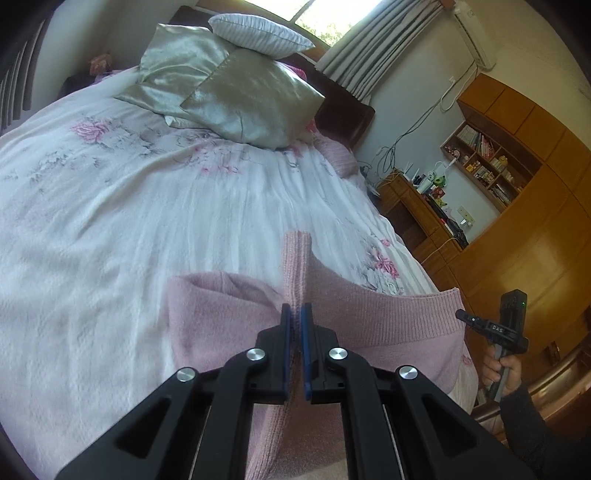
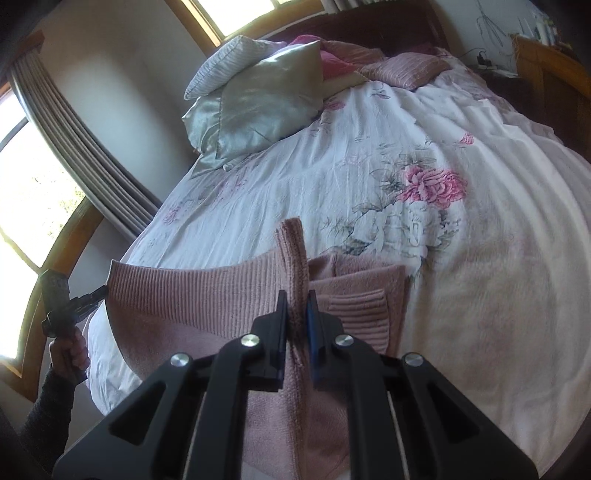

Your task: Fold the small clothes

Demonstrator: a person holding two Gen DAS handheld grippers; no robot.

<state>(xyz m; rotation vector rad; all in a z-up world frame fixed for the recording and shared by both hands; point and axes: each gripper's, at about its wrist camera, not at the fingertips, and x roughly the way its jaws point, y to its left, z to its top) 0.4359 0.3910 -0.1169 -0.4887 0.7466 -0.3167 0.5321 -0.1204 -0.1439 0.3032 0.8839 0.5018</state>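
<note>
This is a bedroom in a home. A wide bed fills most of both views, spread with a white cover printed with pink flowers. At its head end, against a dark headboard, lie satin cushions and a striped pillow. Beside the bed stands a wooden desk crowded with small items and cables, and above it a wooden shelf unit holds books. Pleated curtains hang at a sunlit window, and an air conditioner is mounted high on the wall.
</note>
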